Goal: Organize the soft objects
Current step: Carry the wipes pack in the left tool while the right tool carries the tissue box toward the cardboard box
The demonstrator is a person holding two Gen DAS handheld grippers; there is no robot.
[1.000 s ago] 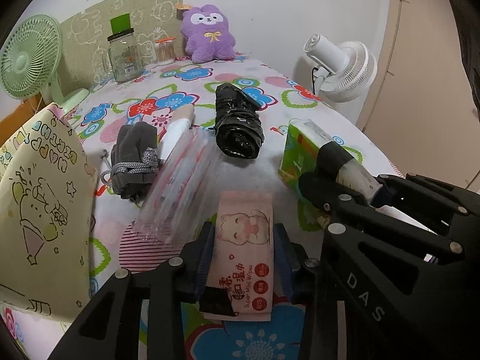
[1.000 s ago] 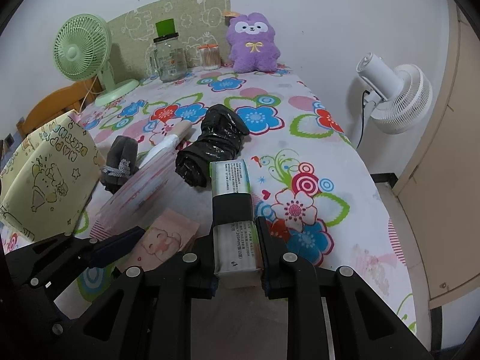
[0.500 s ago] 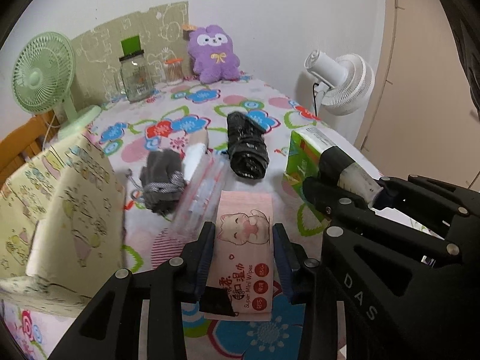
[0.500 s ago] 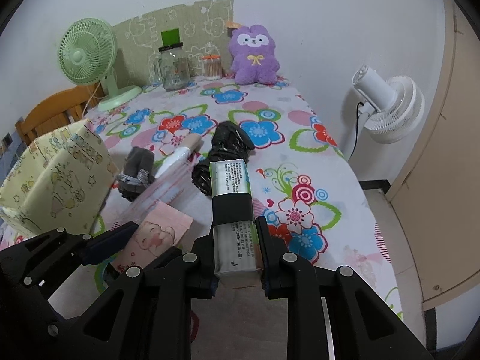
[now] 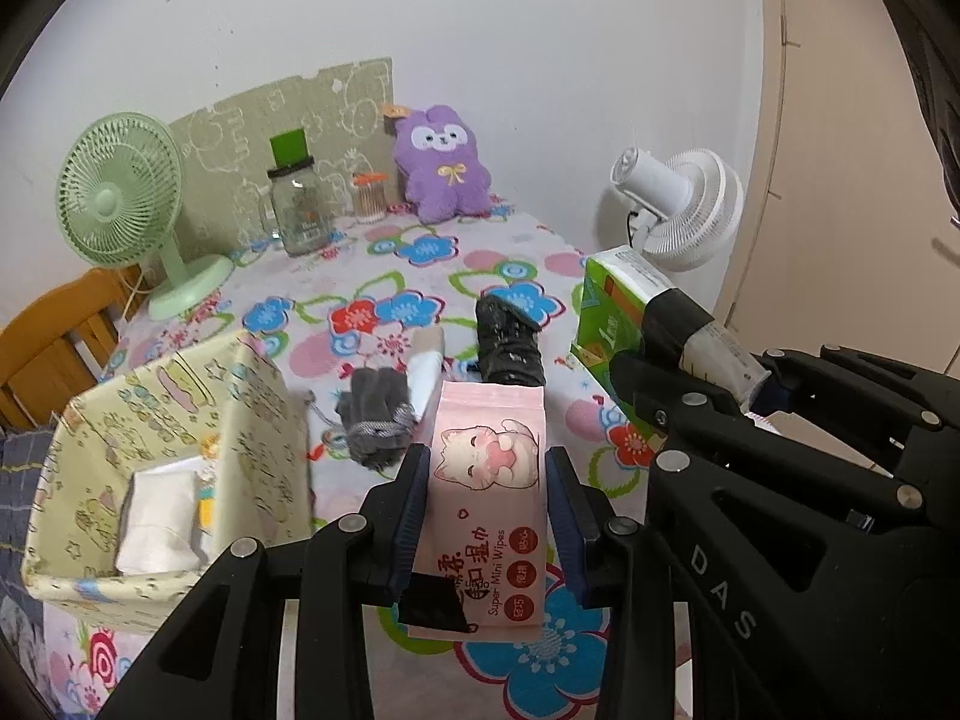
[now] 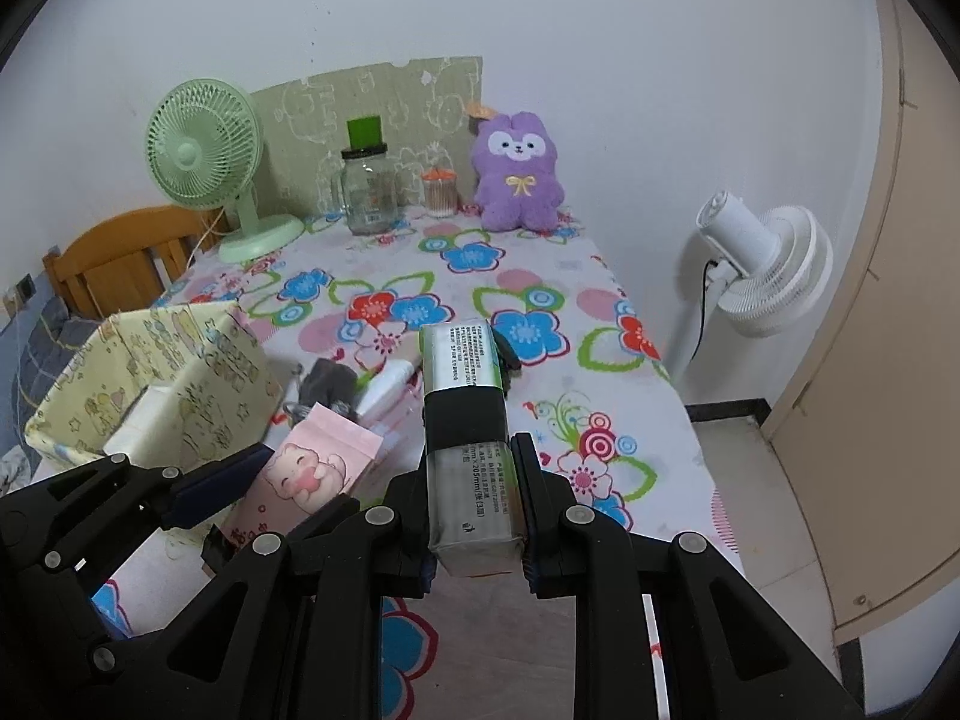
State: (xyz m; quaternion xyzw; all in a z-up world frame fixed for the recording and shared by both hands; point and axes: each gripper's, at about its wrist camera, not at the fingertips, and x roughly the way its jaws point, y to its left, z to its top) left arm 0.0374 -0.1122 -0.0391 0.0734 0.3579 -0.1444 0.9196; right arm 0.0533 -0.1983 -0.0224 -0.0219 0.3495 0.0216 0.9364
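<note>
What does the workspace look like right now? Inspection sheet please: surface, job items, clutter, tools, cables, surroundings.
Surface: table under a flowered cloth.
Job's things: pink wipes pack in the left tool; green tissue pack in the right tool; yellow fabric bin at the table's left edge, a white pack inside; grey pouch, white tube and black bundle lying mid-table.
Clutter: green desk fan, glass jar, cotton swab jar, purple plush along the back edge.
Grippers: left tool shut on the wipes; right tool shut on the tissues.
Cables: one black lead at the white fan.
Surroundings: wooden chair left, white wall behind.
</note>
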